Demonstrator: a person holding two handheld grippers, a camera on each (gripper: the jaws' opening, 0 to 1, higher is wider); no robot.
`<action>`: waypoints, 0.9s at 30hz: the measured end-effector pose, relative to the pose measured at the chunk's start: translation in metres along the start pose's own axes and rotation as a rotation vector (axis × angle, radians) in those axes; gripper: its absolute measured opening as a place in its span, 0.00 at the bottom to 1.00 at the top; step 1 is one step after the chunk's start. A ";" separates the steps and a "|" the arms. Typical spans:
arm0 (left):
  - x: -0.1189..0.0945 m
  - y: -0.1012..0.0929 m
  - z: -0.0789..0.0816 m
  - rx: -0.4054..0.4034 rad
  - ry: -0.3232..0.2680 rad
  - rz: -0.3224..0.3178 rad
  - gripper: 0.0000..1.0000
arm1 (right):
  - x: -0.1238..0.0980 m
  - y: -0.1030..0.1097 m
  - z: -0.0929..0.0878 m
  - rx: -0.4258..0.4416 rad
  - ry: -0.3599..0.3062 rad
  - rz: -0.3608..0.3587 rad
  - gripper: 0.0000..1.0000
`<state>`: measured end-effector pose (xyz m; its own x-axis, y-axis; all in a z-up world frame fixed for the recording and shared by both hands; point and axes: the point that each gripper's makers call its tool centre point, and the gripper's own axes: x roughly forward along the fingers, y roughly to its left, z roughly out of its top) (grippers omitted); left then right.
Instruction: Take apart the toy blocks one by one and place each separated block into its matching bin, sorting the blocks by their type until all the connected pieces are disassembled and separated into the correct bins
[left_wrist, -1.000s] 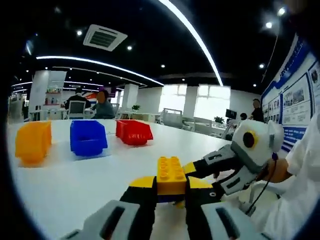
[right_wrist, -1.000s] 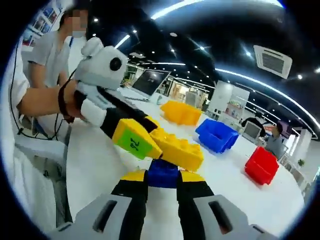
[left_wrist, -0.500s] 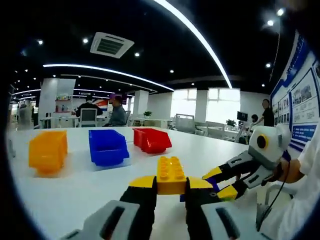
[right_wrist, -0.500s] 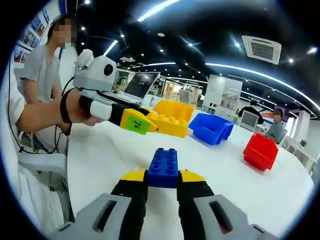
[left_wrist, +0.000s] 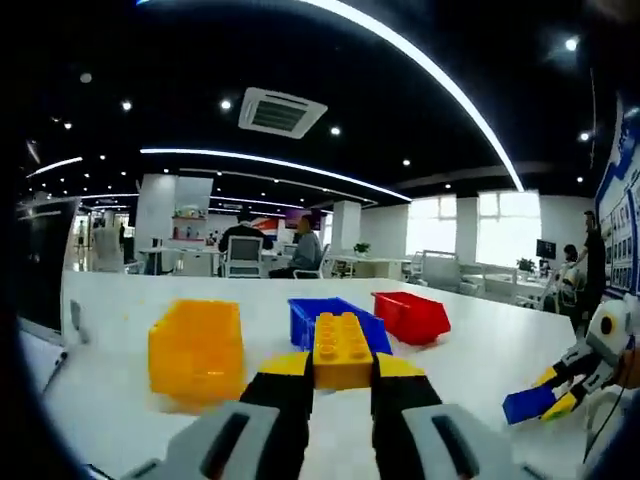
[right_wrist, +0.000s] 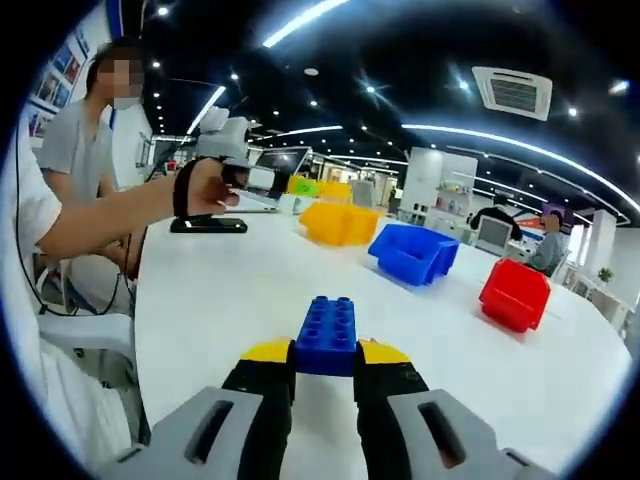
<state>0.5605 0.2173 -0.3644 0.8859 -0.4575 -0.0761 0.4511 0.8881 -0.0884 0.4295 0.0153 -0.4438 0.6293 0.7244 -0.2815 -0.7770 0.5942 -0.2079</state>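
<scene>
On the white table (left_wrist: 470, 355), left to right in the left gripper view:

Yellow bin: the yellow bin (left_wrist: 196, 352) stands nearest, left of the left tool's jaws.
Left tool: the left tool (left_wrist: 342, 375) is clamped on the yellow block (left_wrist: 343, 350), studs up, with the block between its yellow-tipped jaws and held above the table.
Blue bin: the blue bin (left_wrist: 337, 318) sits just behind the yellow block, partly hidden by it.
Red bin: the red bin (left_wrist: 411, 317) stands to the right of the blue bin, close beside it.
Right tool: the right tool (left_wrist: 545, 398) comes in at the far right edge, low over the table, gripping the blue block (left_wrist: 527, 403).

Right gripper view, left to right:

Person: a hand (right_wrist: 203, 188) with a dark wrist strap holds the left tool far off by the yellow bin.
Right tool: its jaws are closed on the blue block, studs up, above bare table.
Bins: yellow, then blue, then red toward the right, all well apart from the blue block.
</scene>
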 end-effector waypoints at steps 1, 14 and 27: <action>0.003 0.009 0.001 -0.005 0.001 0.013 0.23 | 0.000 -0.001 0.000 0.002 0.001 0.000 0.24; 0.048 0.133 0.010 -0.096 0.020 0.276 0.23 | -0.006 -0.008 -0.001 0.017 0.001 -0.017 0.24; 0.052 0.160 0.001 -0.083 0.016 0.385 0.29 | -0.012 -0.014 -0.001 0.017 -0.002 -0.037 0.24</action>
<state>0.6784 0.3358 -0.3817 0.9866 -0.0924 -0.1346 0.0748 0.9886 -0.1304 0.4326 -0.0022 -0.4388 0.6578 0.7023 -0.2722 -0.7526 0.6265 -0.2026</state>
